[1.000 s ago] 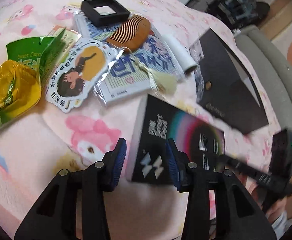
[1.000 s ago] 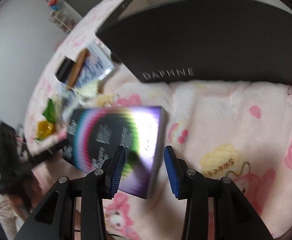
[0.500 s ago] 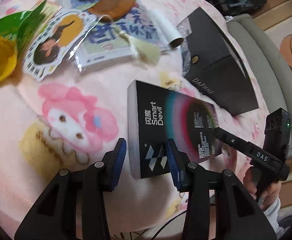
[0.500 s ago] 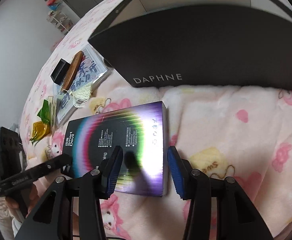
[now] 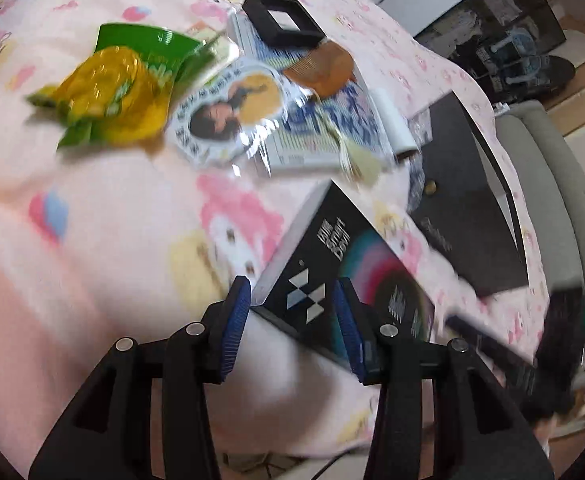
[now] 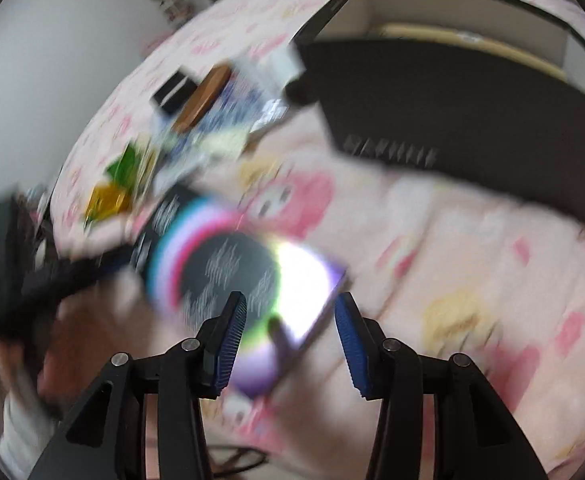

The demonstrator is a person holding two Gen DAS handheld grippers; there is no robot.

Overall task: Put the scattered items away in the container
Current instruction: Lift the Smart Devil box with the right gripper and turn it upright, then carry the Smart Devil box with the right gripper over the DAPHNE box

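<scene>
My left gripper [image 5: 290,322] and right gripper [image 6: 290,330] both spread wide around opposite ends of the black box [image 5: 344,276], blurred; grip undetermined.

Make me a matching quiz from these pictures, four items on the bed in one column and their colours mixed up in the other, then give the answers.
Items:
1. comb
2. snack packet
3. square frame
4. paper roll

Colours:
A. black
B. white
C. brown
D. yellow and green

Pairs: 1-C, 2-D, 3-A, 4-B
</scene>
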